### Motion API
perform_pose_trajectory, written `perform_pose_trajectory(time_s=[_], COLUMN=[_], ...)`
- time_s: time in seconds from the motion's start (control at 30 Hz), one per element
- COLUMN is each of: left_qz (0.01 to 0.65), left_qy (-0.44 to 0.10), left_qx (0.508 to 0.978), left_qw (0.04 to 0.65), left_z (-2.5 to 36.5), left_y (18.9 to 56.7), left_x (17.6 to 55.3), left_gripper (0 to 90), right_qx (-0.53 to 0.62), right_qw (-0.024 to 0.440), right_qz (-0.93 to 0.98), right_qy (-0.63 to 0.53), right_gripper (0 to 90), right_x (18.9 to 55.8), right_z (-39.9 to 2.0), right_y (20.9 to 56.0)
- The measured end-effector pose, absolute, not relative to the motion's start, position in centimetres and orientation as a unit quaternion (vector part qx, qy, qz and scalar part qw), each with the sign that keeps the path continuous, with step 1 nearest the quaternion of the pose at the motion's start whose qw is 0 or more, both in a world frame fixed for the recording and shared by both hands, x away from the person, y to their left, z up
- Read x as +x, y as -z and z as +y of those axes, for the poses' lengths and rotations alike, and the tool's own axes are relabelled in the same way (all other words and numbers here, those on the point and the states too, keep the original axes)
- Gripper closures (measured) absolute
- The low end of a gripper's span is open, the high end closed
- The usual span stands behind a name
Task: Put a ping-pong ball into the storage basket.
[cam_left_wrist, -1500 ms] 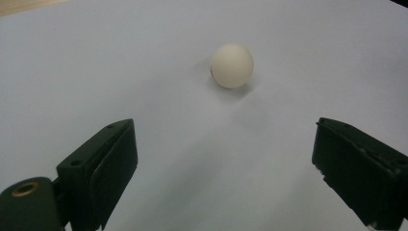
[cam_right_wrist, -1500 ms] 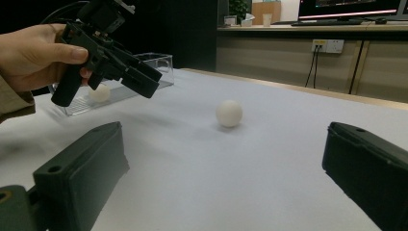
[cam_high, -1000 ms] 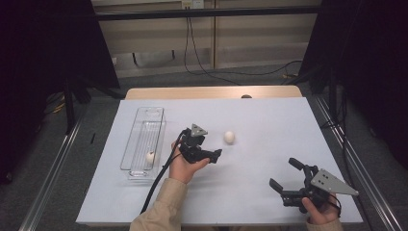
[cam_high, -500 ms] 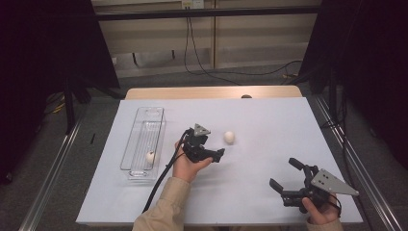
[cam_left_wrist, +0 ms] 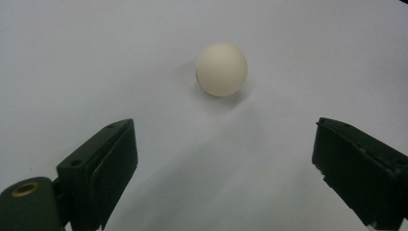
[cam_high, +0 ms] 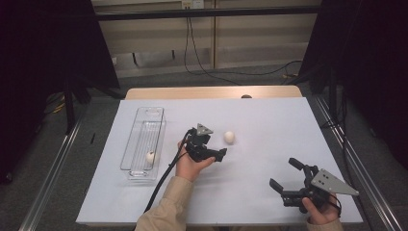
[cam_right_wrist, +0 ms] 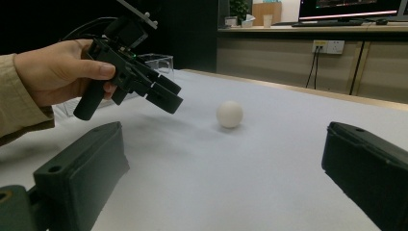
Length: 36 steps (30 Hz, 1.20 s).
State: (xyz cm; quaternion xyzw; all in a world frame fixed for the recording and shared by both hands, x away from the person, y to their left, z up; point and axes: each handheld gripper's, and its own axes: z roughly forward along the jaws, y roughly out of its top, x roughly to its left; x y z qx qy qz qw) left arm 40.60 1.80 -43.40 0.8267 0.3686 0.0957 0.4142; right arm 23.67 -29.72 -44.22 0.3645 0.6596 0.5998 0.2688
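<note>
Ball [cam_high: 229, 137], cream-white and round, sits on the white table cover [cam_high: 269, 125], out in the open to the right of the clear tray [cam_high: 143, 144]. Just short of the ball hovers the left gripper [cam_high: 217, 155], held in the person's left hand [cam_high: 190, 166], its jaws spread wide with nothing between them; in the left gripper view the ball [cam_left_wrist: 222, 69] lies ahead of the gap, untouched. Inside the tray, near its front end, rests a second ball [cam_high: 150, 157]. Well apart from the tray, toward the near right corner of the cover, the right gripper [cam_high: 285, 176] also stands with its jaws spread and empty.
</note>
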Motion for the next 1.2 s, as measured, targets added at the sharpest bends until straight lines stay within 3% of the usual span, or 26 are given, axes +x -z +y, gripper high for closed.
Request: perform_pose_trajectory(time_s=[1.2], left_qz=[0.372], left_qy=[-0.111], left_qx=[0.829], left_qw=[0.403], left_z=[0.3], left_y=[44.0], left_x=[41.8], left_gripper=[8.8], right_qx=[0.363], right_qw=[0.267], right_qz=[0.660], right_qy=[-0.601], right_gripper=[0.9], right_x=[23.7], right_z=[-29.7], right_y=[44.2])
